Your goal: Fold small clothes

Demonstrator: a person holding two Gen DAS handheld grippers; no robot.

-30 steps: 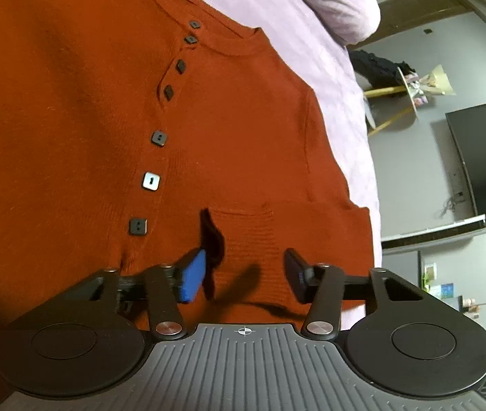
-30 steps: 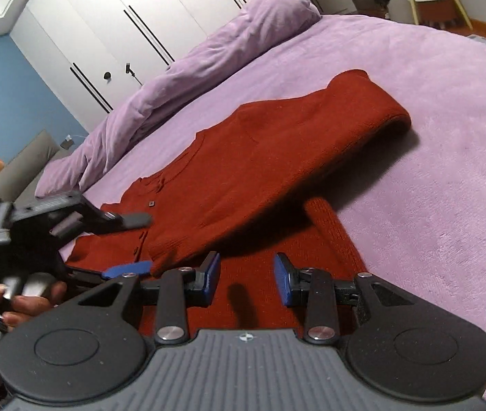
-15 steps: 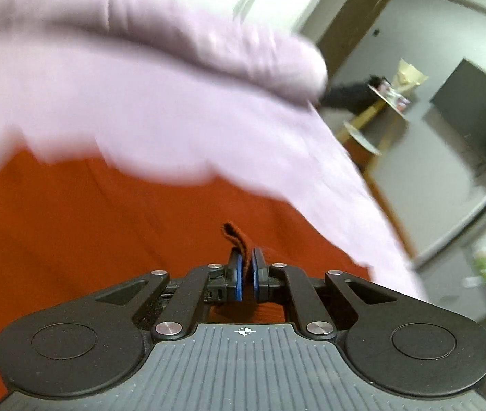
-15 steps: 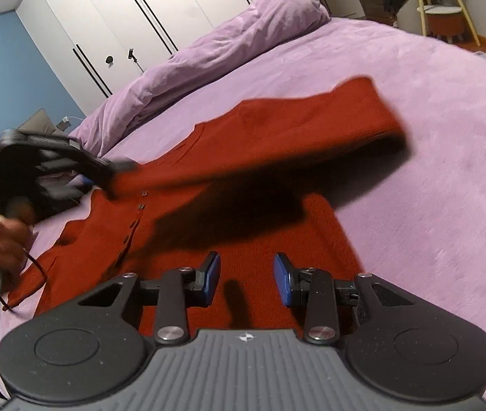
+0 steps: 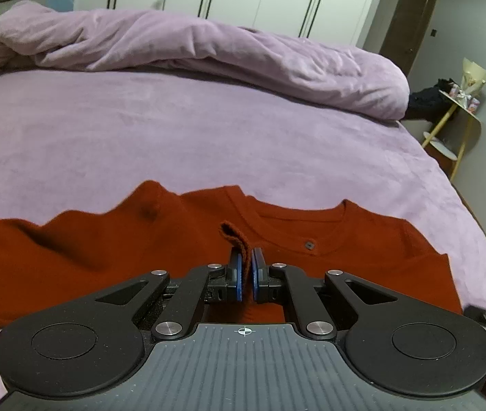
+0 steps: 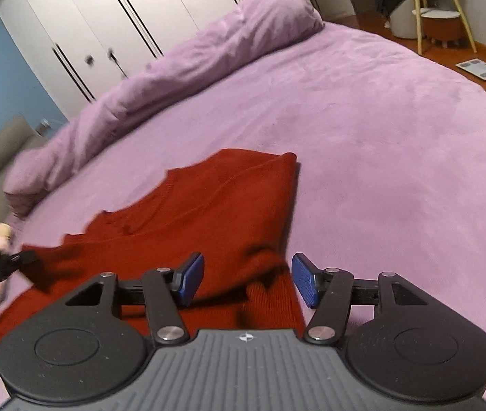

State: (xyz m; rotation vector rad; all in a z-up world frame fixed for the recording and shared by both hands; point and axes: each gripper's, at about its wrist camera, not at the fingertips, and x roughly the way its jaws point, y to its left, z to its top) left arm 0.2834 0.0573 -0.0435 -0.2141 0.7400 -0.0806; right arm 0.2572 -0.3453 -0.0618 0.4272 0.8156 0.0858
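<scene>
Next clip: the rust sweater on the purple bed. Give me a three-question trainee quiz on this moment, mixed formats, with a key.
1. True or false: the left gripper is shut on a strip of the sweater.
2. Multiple choice: the right gripper is A) shut on a sleeve, B) open with sweater fabric between its fingers, C) out of view.
3. Fill in: the sweater lies on the purple ____, with a rolled duvet behind it.

Key
1. True: a narrow strip of fabric sticks up between the closed blue pads.
2. B
3. bed
</scene>
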